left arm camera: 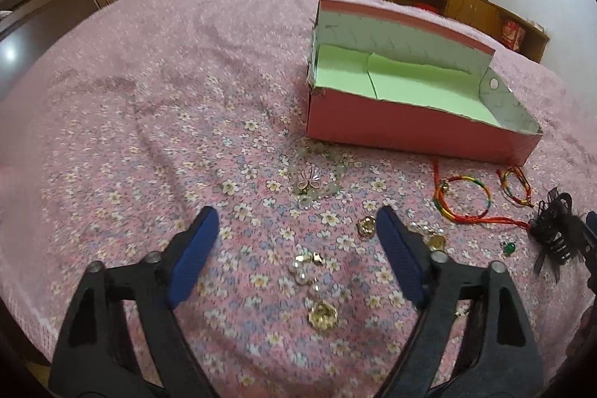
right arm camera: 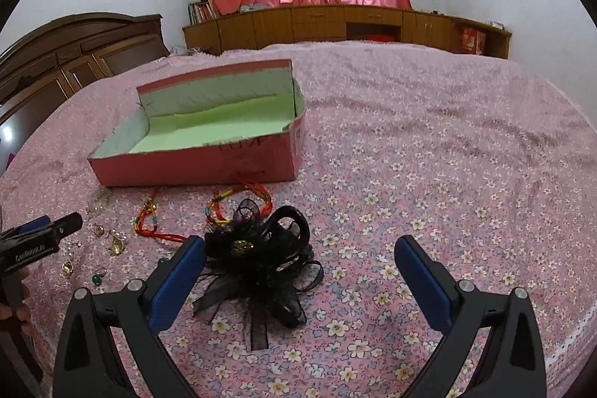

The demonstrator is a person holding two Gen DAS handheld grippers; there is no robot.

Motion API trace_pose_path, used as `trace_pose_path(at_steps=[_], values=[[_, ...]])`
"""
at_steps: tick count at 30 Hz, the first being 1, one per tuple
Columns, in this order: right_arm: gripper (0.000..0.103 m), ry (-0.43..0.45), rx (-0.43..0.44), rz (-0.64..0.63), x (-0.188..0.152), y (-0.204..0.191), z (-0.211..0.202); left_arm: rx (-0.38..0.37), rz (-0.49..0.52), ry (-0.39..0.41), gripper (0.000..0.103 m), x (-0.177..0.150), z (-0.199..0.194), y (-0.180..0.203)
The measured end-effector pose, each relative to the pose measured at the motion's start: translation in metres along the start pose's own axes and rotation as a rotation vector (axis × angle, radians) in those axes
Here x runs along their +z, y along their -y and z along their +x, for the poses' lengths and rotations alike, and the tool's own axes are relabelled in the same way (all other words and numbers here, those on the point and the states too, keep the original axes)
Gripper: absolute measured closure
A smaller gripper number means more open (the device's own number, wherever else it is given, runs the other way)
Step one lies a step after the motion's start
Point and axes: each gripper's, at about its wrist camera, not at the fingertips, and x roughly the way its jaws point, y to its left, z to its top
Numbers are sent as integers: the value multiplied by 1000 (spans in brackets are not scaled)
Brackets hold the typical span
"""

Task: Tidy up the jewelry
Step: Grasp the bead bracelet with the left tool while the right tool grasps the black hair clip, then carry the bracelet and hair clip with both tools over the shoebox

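In the left wrist view my left gripper (left arm camera: 298, 217) stands open over the flowered bedspread. A gold and pearl earring (left arm camera: 315, 290) lies loose between its fingers, touched by neither. Just beyond the tips lie a clear bead bracelet with a butterfly charm (left arm camera: 317, 178) and a gold piece (left arm camera: 367, 226). Two red, yellow and green cord bracelets (left arm camera: 462, 200) lie to the right. In the right wrist view my right gripper (right arm camera: 300, 245) is open around a black lace hair clip (right arm camera: 261, 260), which lies close to its left finger. The pink box with green lining (right arm camera: 194, 166) stands open behind.
The pink box (left arm camera: 391, 122) sits at the far right in the left wrist view. A small green bead (left arm camera: 508, 247) lies near the black hair clip (left arm camera: 556, 234). A dark wooden headboard (right arm camera: 74, 58) and low cabinets (right arm camera: 335, 25) border the bed. A hand shows at the left edge.
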Motion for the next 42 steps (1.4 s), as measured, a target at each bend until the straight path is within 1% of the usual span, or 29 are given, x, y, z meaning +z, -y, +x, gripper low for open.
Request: trace_pose_path(at_steps=[1,2,4,6,12,15,17,22,23,24,25,26,27,28,29,33,39,42], values=[[1,-8,3,0,0,0,3,0,-3,-20,34,3,6,-1],[3,-14,5,0,0,1,5,1,-6,-30,36,4,9,-2],[8,-37,12,2,-1,1,11,0,-8,-59,44,7,19,-3],[9,-53,31,9,-2,2,16,-2,-3,-72,46,10,24,-3],[12,-82,87,18,-4,2,26,-25,10,-87,47,21,38,-1],[16,-104,110,9,-6,0,31,-36,11,-96,47,22,45,1],[19,-111,109,2,-7,-2,33,-41,13,-102,47,22,49,3],[27,-113,123,-7,-8,-4,34,-31,36,-96,47,18,53,10],[30,-113,127,-8,-8,-5,34,-32,36,-94,48,17,52,11],[31,-114,130,-8,-8,-5,33,-36,36,-90,56,16,51,12],[34,-113,128,-10,-8,-5,33,-50,39,-84,66,15,48,13],[35,-112,127,-11,-8,-5,33,-58,41,-85,71,21,49,14],[36,-112,127,-13,-8,-5,32,-62,43,-82,75,20,47,16],[40,-113,123,-15,-8,-5,31,-68,42,-78,77,19,44,17],[43,-113,120,-16,-8,-4,31,-76,40,-74,78,17,40,16],[43,-109,127,-10,-7,-1,29,-98,35,-59,82,9,24,14],[43,-89,121,-14,-6,-1,22,-123,28,-37,82,-1,-2,10],[43,-62,120,-20,-3,0,14,-132,25,-24,82,-7,-25,13]])
